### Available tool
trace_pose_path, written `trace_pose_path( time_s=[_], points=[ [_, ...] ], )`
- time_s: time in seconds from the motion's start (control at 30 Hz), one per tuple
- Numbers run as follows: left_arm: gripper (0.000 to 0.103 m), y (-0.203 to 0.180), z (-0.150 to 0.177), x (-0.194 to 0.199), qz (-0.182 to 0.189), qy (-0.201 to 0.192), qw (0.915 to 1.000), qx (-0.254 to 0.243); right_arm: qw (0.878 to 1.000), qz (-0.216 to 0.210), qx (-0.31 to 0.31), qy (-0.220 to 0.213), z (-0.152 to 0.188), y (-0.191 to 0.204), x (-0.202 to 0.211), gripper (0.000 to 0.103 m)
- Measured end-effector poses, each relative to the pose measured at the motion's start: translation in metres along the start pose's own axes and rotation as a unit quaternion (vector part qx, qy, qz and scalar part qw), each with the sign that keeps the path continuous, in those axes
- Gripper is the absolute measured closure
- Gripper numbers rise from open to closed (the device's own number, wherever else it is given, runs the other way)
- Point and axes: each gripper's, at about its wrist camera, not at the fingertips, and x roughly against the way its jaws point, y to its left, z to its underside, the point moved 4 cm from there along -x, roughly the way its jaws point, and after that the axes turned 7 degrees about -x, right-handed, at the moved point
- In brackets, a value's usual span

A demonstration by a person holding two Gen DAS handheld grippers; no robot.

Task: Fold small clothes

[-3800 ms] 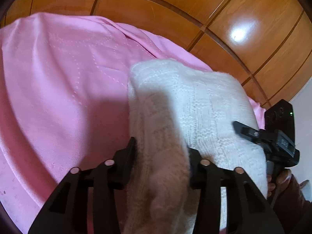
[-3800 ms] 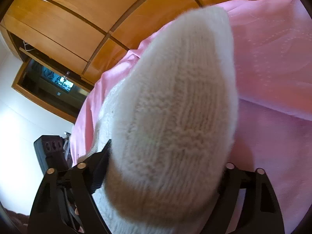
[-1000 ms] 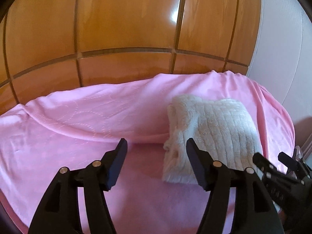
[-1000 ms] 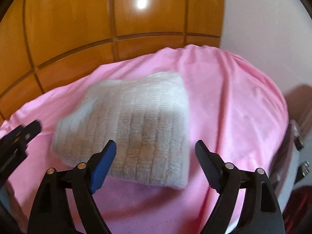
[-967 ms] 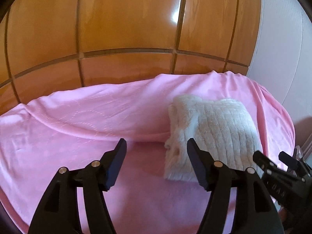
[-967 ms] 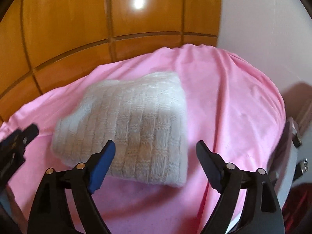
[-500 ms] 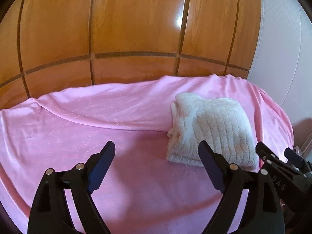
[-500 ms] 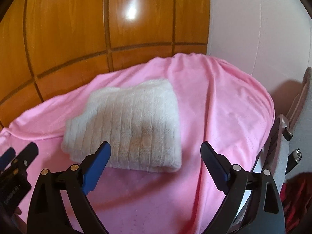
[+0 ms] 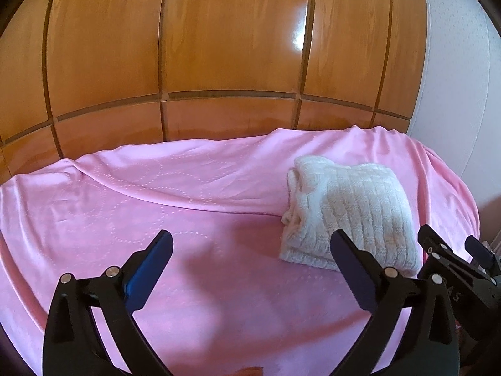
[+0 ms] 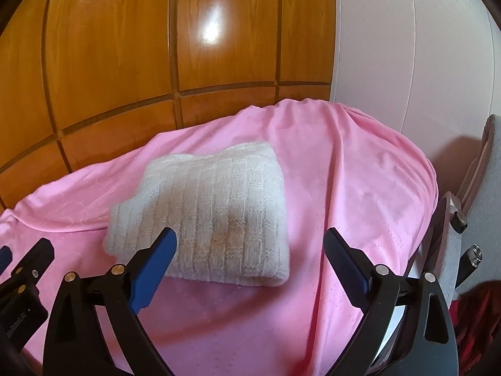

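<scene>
A cream knitted garment [image 9: 350, 216] lies folded into a thick rectangle on the pink blanket [image 9: 156, 206], toward its right end. It also shows in the right wrist view [image 10: 213, 213], with a faint brownish stain on top. My left gripper [image 9: 250, 241] is open and empty, held above the blanket to the left of the garment. My right gripper [image 10: 250, 238] is open and empty, just in front of the garment and apart from it. The right gripper's tips also show at the lower right of the left wrist view [image 9: 451, 244].
A glossy wooden panelled wall [image 9: 219, 47] stands behind the blanket-covered surface. A white padded wall [image 10: 407, 47] is at the right. A grey chair with metal fittings [image 10: 469, 206] stands at the right edge, with red cloth [image 10: 476, 313] below it.
Both grippers let go of the garment, opened wider and drew back and up. The folded garment stays in place on the blanket.
</scene>
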Motion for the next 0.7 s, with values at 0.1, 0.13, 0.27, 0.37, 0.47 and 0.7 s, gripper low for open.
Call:
trace_pose_path(
  time_s=[0.1,0.13,0.27,0.37,0.47,0.7],
  points=[
    [0.003,-0.003,0.001,-0.001,0.0,0.003,1.0,-0.008,1.0,-0.002,0.004,0.001,0.001,0.002,-0.001,0.009],
    [0.003,-0.004,0.001,-0.001,-0.001,0.003,1.0,-0.009,1.0,-0.001,0.005,0.0,0.001,0.002,-0.001,0.009],
    [0.003,-0.006,0.002,0.001,0.003,0.001,1.0,-0.008,1.0,0.001,0.008,-0.007,0.001,0.001,-0.001,0.009],
    [0.003,-0.008,0.001,0.0,0.005,0.004,0.9999,-0.011,1.0,-0.002,0.008,-0.008,0.001,0.0,-0.002,0.009],
    [0.003,-0.009,0.001,0.001,0.005,0.003,0.9999,-0.011,1.0,-0.003,0.004,-0.003,0.001,-0.003,-0.007,0.009],
    [0.003,-0.009,0.002,0.001,0.004,0.007,0.9999,-0.011,1.0,0.001,-0.001,0.003,0.003,-0.008,-0.011,0.009]
  ],
)
